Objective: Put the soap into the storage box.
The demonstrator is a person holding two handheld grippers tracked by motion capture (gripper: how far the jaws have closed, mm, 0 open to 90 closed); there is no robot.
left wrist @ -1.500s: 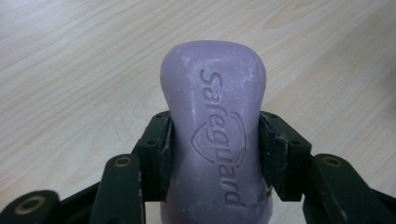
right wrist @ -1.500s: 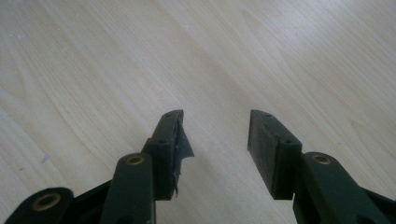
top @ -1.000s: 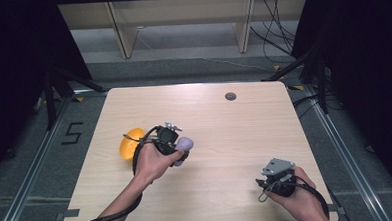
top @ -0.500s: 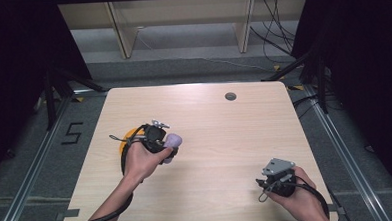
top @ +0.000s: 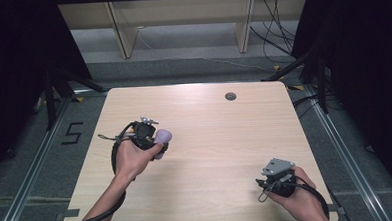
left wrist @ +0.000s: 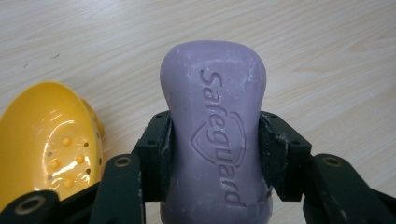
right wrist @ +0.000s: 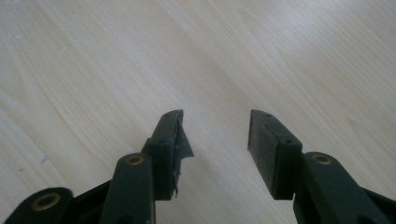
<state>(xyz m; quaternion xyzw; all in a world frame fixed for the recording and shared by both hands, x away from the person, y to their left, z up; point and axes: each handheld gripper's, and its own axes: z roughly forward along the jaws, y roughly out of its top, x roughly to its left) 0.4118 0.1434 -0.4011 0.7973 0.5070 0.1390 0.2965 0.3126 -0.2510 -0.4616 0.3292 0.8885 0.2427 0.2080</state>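
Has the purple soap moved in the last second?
Yes. The soap, held in the left gripper, has shifted toward the table's left side, farther from the dark hole in the tabletop.

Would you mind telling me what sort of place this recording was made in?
Probably a lab recording station: a bare wooden table fenced by black curtains, with loose cables on the floor behind it.

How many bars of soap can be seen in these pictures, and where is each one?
1. A single purple soap bar is clamped between the jaws of the left gripper, above the table beside a yellow dish. The hand may hide others.
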